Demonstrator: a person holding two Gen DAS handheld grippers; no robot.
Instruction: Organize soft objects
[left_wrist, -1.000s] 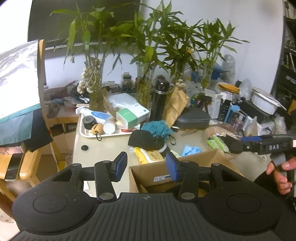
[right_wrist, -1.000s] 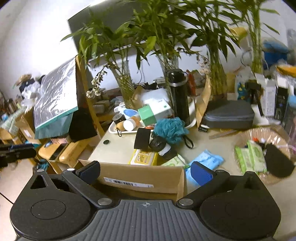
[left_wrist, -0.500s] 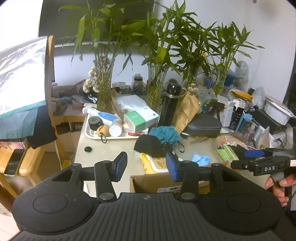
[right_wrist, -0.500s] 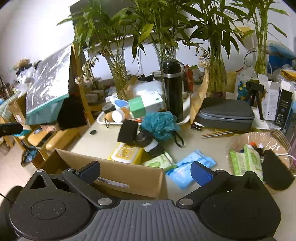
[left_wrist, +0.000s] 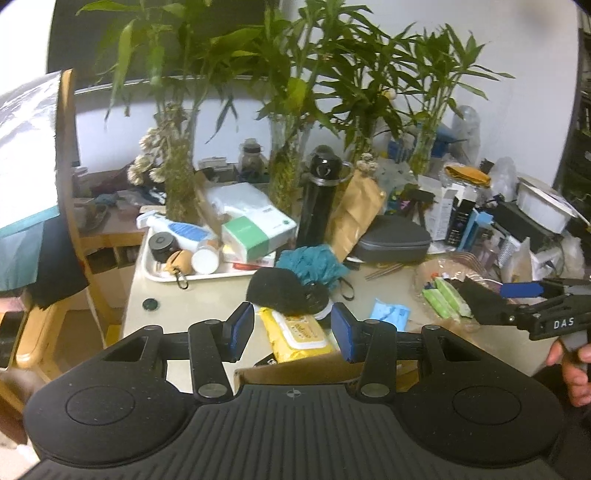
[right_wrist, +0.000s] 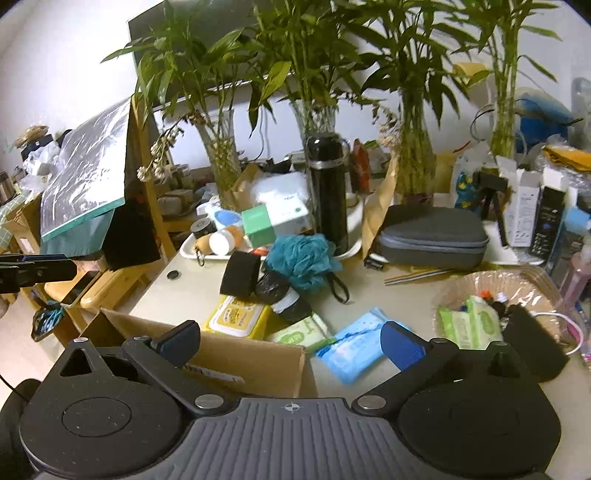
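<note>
Soft things lie in a heap mid-table: a teal bath pouf (right_wrist: 301, 258), a black sponge (right_wrist: 240, 274), a black roll (right_wrist: 282, 297), a yellow wipes pack (right_wrist: 236, 318), a green tissue pack (right_wrist: 301, 332) and a blue pack (right_wrist: 356, 345). A cardboard box (right_wrist: 236, 363) stands at the near edge. My right gripper (right_wrist: 291, 341) is open and empty above the box and blue pack. My left gripper (left_wrist: 291, 326) is open and empty, above the yellow wipes pack (left_wrist: 295, 332), with the pouf (left_wrist: 314, 260) and a black soft lump (left_wrist: 280, 290) beyond. The right gripper (left_wrist: 517, 295) also shows at that view's right.
A white tray (right_wrist: 207, 253) of bottles and a green-white box, a black flask (right_wrist: 328, 192), glass vases of bamboo, and a grey zip case (right_wrist: 430, 236) crowd the back. A clear bowl (right_wrist: 495, 299) with green wipes sits right. A wooden chair (left_wrist: 70, 221) stands left.
Both grippers have risen and moved forward over the table; the cardboard box has sunk lower in both views. Both stay open and empty.
</note>
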